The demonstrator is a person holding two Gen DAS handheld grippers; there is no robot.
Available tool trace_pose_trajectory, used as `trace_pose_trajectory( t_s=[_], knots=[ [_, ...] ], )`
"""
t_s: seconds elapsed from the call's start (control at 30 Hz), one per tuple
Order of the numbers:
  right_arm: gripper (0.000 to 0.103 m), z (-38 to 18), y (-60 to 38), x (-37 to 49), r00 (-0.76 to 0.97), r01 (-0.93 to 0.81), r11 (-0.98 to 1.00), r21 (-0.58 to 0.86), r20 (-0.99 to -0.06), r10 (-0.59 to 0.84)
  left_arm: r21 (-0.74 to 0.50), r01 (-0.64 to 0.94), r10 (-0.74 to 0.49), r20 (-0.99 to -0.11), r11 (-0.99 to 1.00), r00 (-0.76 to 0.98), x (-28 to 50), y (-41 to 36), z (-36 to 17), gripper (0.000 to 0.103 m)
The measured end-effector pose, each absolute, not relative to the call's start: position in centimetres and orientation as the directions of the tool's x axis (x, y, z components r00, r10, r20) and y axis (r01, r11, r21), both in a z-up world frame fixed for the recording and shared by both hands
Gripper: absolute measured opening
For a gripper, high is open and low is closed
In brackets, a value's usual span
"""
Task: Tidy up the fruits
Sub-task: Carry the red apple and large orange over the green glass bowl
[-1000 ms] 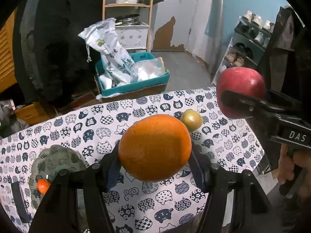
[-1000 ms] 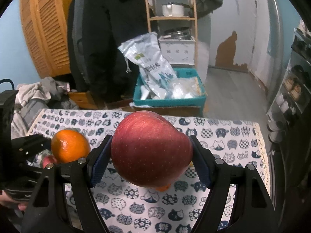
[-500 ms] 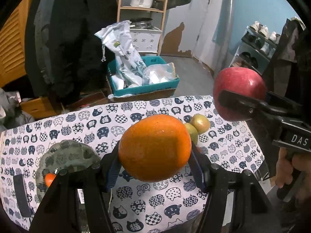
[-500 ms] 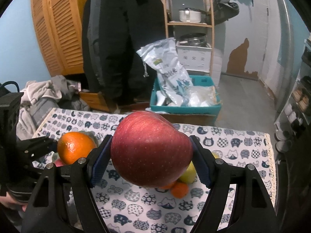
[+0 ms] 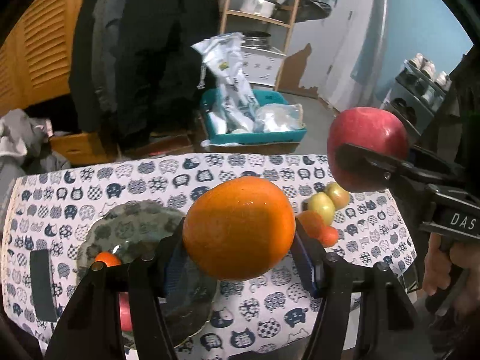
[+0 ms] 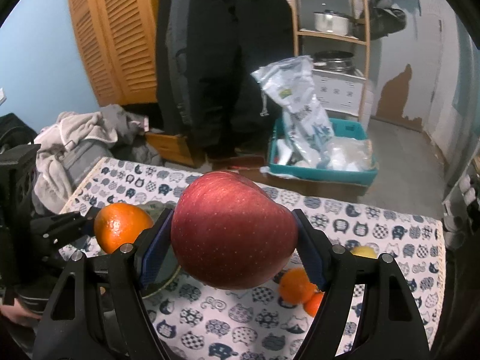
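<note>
My left gripper (image 5: 240, 240) is shut on a large orange (image 5: 239, 227), held above the table. My right gripper (image 6: 232, 252) is shut on a big red apple (image 6: 234, 231), also held above the table; the apple shows at the right of the left wrist view (image 5: 367, 147). The orange shows at the left of the right wrist view (image 6: 120, 228). A glass plate (image 5: 144, 228) lies on the table's left, with a small orange fruit (image 5: 107, 258) and a red fruit (image 5: 125, 312) on it. Two yellow-green fruits (image 5: 322, 205) and small oranges (image 5: 315, 225) lie at the right.
The table has a cat-print cloth (image 5: 150, 186). A dark rectangular object (image 5: 43, 285) lies at its left edge. Beyond the table stand a teal bin (image 5: 255, 132) with bags, a wooden shelf (image 5: 261, 15) with pots, hanging dark coats (image 5: 144, 45) and a pile of clothes (image 6: 78, 138).
Both grippers have pulled back and up from the table with their fruit still held. More of the plate and the fruit pile at the right has come into view.
</note>
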State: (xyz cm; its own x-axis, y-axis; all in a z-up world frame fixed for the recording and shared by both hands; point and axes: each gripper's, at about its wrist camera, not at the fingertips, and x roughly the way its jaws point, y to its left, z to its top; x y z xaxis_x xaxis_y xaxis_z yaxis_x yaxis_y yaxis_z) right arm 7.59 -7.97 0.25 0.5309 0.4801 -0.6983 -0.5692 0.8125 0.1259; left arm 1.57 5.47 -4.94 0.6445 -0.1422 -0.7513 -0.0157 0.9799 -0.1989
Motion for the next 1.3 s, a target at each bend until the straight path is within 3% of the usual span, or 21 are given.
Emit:
trace_pose_trajectory(
  t_s=[0.77, 1.3],
  knots=[
    [0.077, -1.8, 2.3, 7.8, 0.420, -0.667, 0.730, 0.149, -0.734, 0.534, -0.243, -0.193, -0.070, -0.774, 0.950, 0.629, -1.0, 14.4, -7.2, 0.065],
    [0.077, -7.9, 6.7, 8.4, 0.311, -0.688, 0.705, 0.169, -0.810, 0.498, -0.214, -0.290, -0.021, -0.835, 0.933, 0.549, -1.3, 18.1, -11.9, 0.065]
  ],
)
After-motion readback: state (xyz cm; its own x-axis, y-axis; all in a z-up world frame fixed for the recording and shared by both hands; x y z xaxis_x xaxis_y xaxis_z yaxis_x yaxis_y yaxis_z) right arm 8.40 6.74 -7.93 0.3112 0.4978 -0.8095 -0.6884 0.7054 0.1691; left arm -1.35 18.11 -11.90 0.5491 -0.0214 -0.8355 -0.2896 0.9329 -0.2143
